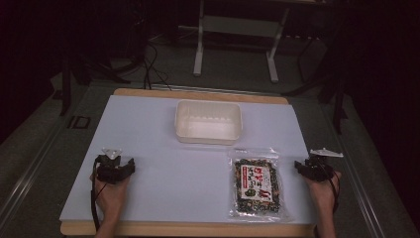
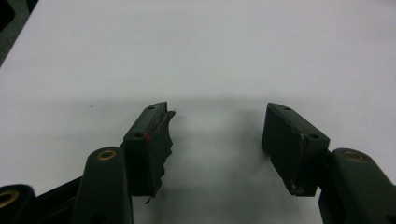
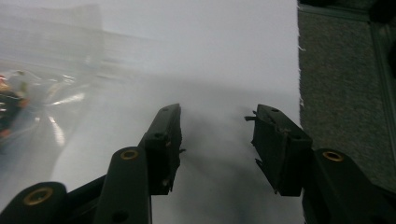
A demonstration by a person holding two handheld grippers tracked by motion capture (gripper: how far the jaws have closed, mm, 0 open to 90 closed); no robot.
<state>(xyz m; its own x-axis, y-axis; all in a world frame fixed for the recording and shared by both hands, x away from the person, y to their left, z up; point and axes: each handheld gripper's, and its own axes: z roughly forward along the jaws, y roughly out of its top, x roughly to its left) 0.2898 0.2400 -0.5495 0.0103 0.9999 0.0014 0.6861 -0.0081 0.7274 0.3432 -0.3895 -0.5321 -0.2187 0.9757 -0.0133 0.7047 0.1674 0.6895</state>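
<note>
On the near right of the table (image 1: 148,124), the snack packet (image 1: 256,187) lies long axis near-to-far, just left of the right gripper (image 1: 303,167), jaws wide, empty. Left gripper (image 1: 130,166), likewise wide, sits well apart; white tray (image 1: 208,121) beyond.

High view set above near edge, angled forward-down, gripper views held low over white sheet (image 1: 148,129), sheet shared.
</note>
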